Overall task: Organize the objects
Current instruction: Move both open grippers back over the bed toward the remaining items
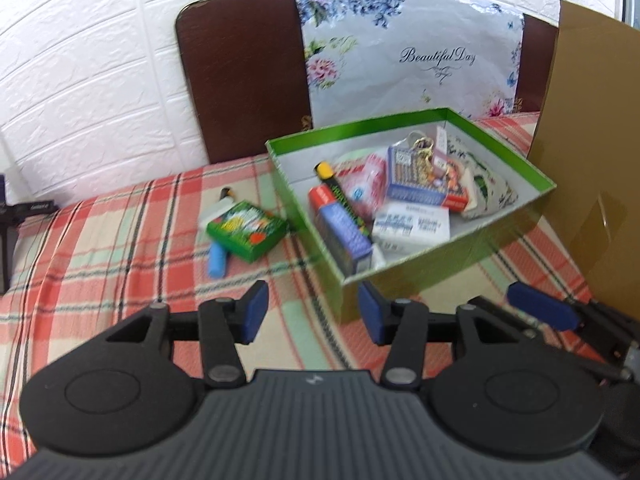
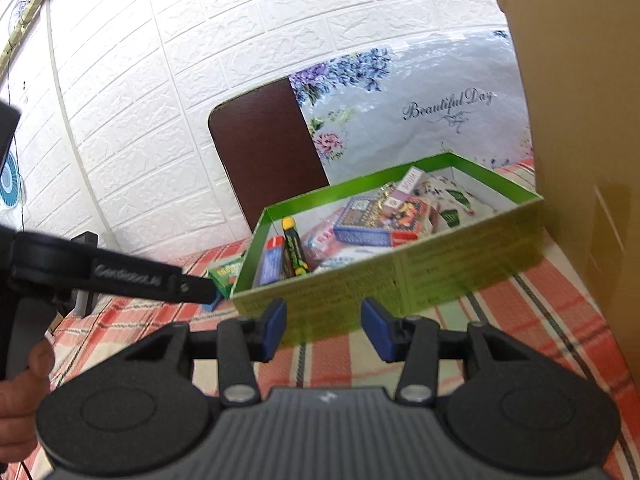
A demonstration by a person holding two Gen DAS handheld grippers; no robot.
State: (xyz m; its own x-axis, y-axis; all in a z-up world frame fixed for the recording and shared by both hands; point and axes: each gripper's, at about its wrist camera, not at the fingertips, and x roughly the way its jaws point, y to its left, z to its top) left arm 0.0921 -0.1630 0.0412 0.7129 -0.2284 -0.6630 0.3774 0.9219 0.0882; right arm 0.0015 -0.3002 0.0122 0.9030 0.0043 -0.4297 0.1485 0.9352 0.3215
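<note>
Both claws empty, jaws parted, nothing between the pads. Left claw (image 1: 312, 312) hangs over the plaid cloth (image 1: 100, 240), just in front of the near corner of the green box (image 1: 440, 256). Right claw (image 2: 324, 328) sits right by the box's near wall.

The box already holds a pile: a red-and-blue carton (image 1: 340, 228), a black-and-yellow marker (image 1: 340, 196), a white packet (image 1: 412, 224), a keychain, a printed pouch. Left out on the cloth, just left of the box: a small green box (image 1: 248, 230), a blue tube (image 1: 218, 262) partly under it, and a white bottle (image 1: 222, 206) touching its far edge.

Risks, as I judge them:
- The three loose items overlap, so grabbing the small green box could drag or roll the tube and bottle.
- The cloth looks soft, so pads pushed low may snag fabric.
- The two claws are close together, as the right view shows the left one's arm crossing; reaching at once could make them collide.
- The box is light card, and a bump on the corner could shove it.
- Frames are blurry, so aim is uncertain.
</note>
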